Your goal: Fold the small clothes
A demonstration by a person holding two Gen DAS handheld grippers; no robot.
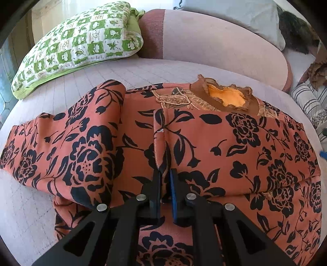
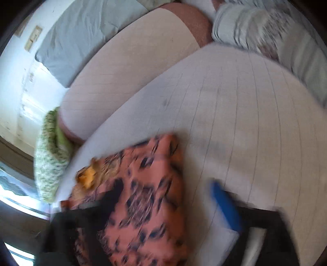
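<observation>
A small orange top with a black flower print (image 1: 204, 131) lies on the pale quilted bed (image 1: 130, 71), its brown ruffled collar (image 1: 226, 96) at the far side and one sleeve spread to the left. My left gripper (image 1: 164, 174) is shut on a pinched ridge of the top's cloth near its middle. The right wrist view is blurred. There my right gripper (image 2: 167, 196) stands wide open, one black finger over the top (image 2: 143, 194) and the blue-padded fingertip (image 2: 224, 202) over bare bed to its right.
A green and white checked pillow (image 1: 81, 45) lies at the back left. A pink bolster (image 1: 214, 41) runs along the back, with a grey pillow (image 1: 235, 14) behind it. Striped cloth (image 1: 308, 100) is piled at the right edge.
</observation>
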